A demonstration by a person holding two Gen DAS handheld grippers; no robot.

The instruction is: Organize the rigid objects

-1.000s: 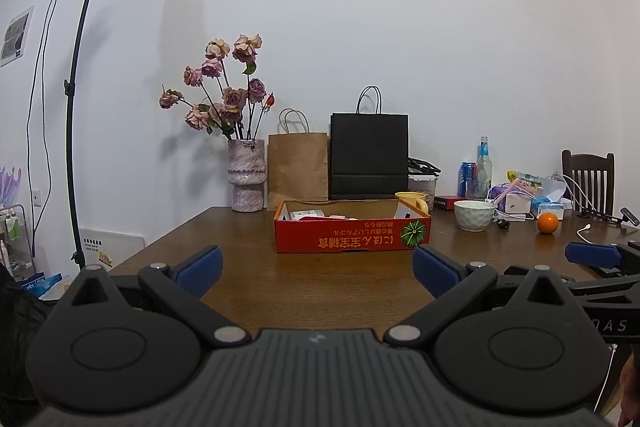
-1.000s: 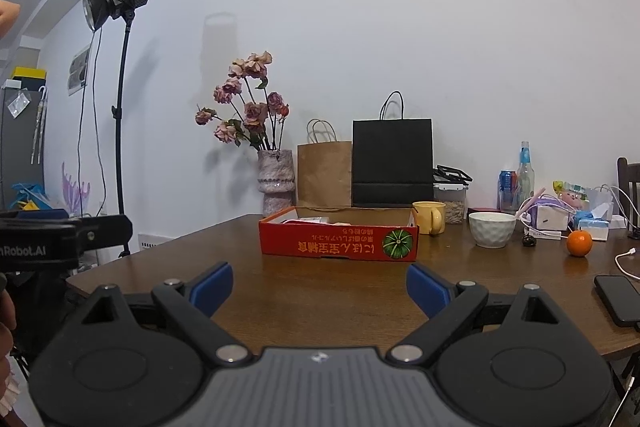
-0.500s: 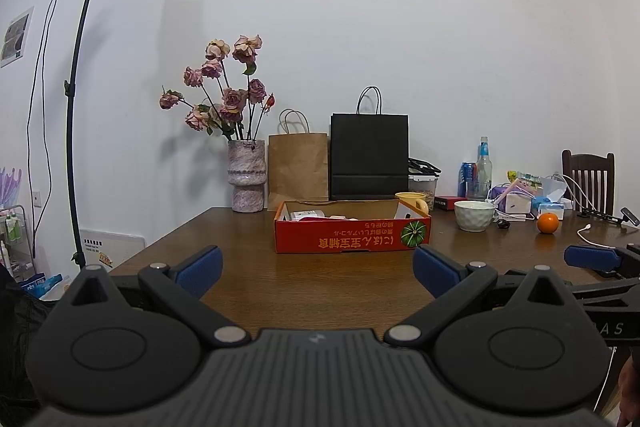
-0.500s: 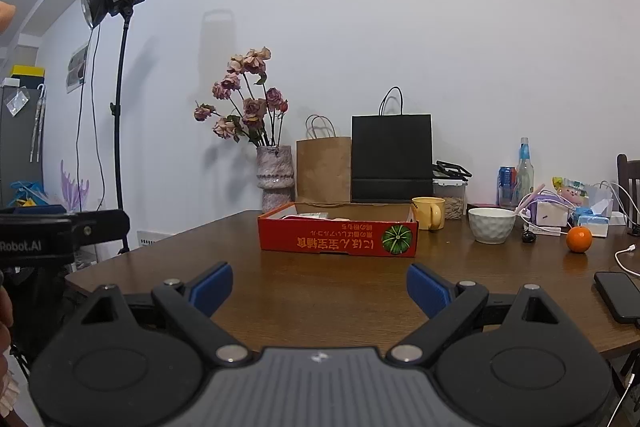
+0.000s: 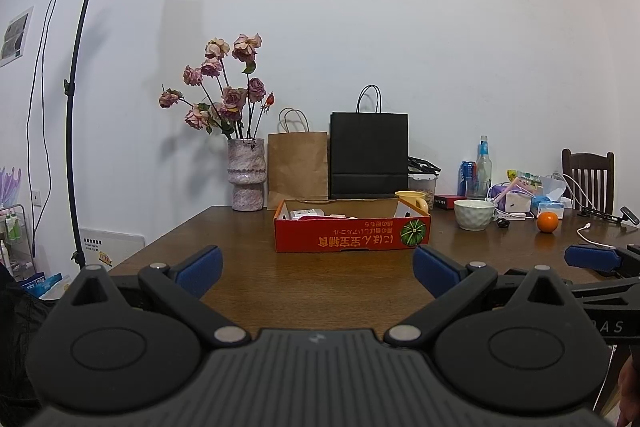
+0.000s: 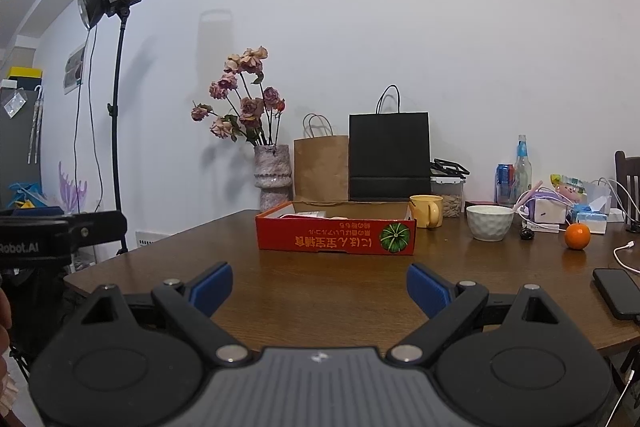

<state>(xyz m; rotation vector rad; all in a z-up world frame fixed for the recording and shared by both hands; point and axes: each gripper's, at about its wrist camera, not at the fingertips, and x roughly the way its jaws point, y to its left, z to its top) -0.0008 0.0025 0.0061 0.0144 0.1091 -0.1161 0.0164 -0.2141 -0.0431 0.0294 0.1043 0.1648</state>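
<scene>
- Left wrist view: left gripper [image 5: 317,267] held level above the near edge of the wooden table [image 5: 320,291], jaws spread wide, nothing betw. the blue pads.
- Right wrist view: right gripper [image 6: 319,287] same pose, jaws released, empty; its blue tip also shows at the right edge of the left view.
- Red cardboard box [image 5: 352,233] sits mid-table, straight ahead of both grippers, well apart from them. Open top, w/ a few pale items inside; can't tell what they are.
- Yellow mug [image 6: 427,211] just behind the box's right rear corner; white bowl [image 6: 489,222] to the right of it, orange [image 6: 577,235] farther right.
- Black phone [image 6: 618,293] flat at the table's right edge, near the right gripper, w/ a white cable [image 6: 625,254] just beyond it.
- Along the wall: vase of dried roses [image 5: 245,174], brown paper bag [image 5: 297,165], black paper bag [image 5: 369,155], then a can, bottle & misc. clutter at far right.
- Light stand [image 5: 76,99] off the table's left.
</scene>
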